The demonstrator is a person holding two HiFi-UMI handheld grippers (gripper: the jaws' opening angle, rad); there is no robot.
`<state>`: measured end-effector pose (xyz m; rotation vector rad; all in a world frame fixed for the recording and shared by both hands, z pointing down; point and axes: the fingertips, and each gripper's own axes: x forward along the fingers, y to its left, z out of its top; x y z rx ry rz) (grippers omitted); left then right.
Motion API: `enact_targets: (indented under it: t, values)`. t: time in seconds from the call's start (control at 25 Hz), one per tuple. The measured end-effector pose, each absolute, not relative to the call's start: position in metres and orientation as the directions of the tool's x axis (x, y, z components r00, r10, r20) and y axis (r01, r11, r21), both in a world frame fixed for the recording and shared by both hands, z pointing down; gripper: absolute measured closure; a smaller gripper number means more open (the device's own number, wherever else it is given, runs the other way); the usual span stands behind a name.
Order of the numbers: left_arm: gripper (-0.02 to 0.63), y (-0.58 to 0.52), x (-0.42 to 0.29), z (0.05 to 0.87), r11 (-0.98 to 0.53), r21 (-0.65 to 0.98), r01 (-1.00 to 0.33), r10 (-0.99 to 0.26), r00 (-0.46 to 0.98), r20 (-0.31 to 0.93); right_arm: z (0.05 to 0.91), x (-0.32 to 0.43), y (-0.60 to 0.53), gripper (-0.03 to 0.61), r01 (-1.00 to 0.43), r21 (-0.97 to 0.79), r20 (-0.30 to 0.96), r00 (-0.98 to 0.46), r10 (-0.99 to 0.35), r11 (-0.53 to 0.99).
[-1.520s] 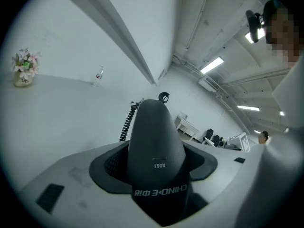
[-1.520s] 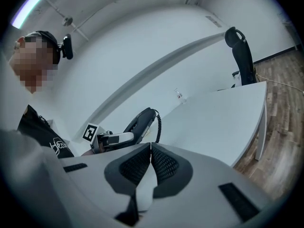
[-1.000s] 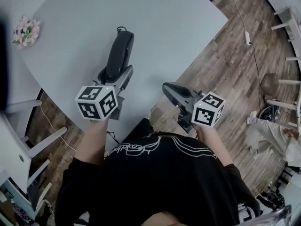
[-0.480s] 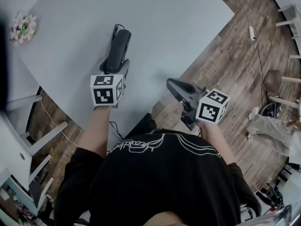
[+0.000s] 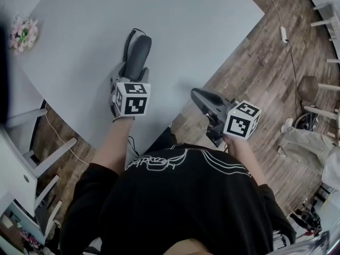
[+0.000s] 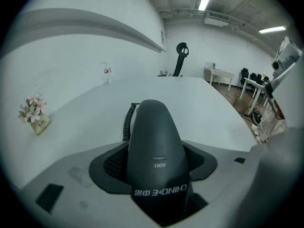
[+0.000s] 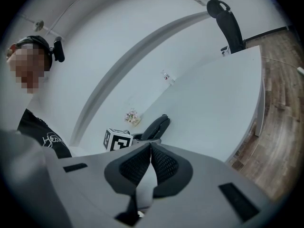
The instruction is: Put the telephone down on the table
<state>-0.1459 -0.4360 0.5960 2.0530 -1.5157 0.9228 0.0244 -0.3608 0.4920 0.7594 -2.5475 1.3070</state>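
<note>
A dark grey telephone handset (image 5: 137, 56) with a coiled cord (image 6: 127, 122) stretches out over the white table (image 5: 202, 31). My left gripper (image 5: 129, 74) is shut on its near end, with the handset (image 6: 154, 165) filling the gap between the two black pads. I cannot tell whether the handset touches the tabletop. My right gripper (image 5: 204, 101) hangs off the table's near edge, over the wooden floor. It is shut with its pads (image 7: 161, 163) pressed together and nothing between them. In the right gripper view the handset (image 7: 154, 126) shows beyond the left gripper's marker cube (image 7: 117, 139).
A small pot of pink flowers (image 5: 22, 33) stands at the table's far left. A small bottle (image 6: 108, 72) stands farther back on the table. A black chair (image 7: 228, 23) is at the far end, white chairs (image 5: 32, 163) at the left. The table's edge (image 5: 212, 73) runs diagonally on my right.
My left gripper has moved right and a little forward over the table with the handset in it, and its marker cube has turned. The right gripper has barely moved.
</note>
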Motion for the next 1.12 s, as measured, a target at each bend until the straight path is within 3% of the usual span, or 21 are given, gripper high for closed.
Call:
enact_targets:
  t: [0.36,0.6,0.84,1.12]
  values:
    - [0.321,-0.446,-0.133,0.596,-0.308,-0.034,-0.951,-0.672,0.193,0.715,0.500,0.032,-0.379,0.540,-0.509,-0.721,0.375,-0.857,-0.353,0.471]
    - [0.252,-0.442,-0.142,0.590,-0.290,0.048,-0.956,-0.694,0.244,0.678,0.500,0.028,-0.376,0.540,-0.495,-0.730,0.360,-0.865,-0.350,0.471]
    - [0.252,-0.409,-0.150,0.559,-0.260,0.093,-0.961,-0.743,0.260,0.616,0.486,0.028,-0.365,0.540,-0.457,-0.719,0.322,-0.887,-0.332,0.524]
    - [0.253,-0.343,-0.131,0.486,-0.225,0.438,-0.870,-0.793,0.425,0.437,0.453,0.025,-0.323,0.540,-0.389,-0.657,0.268,-0.921,-0.283,0.645]
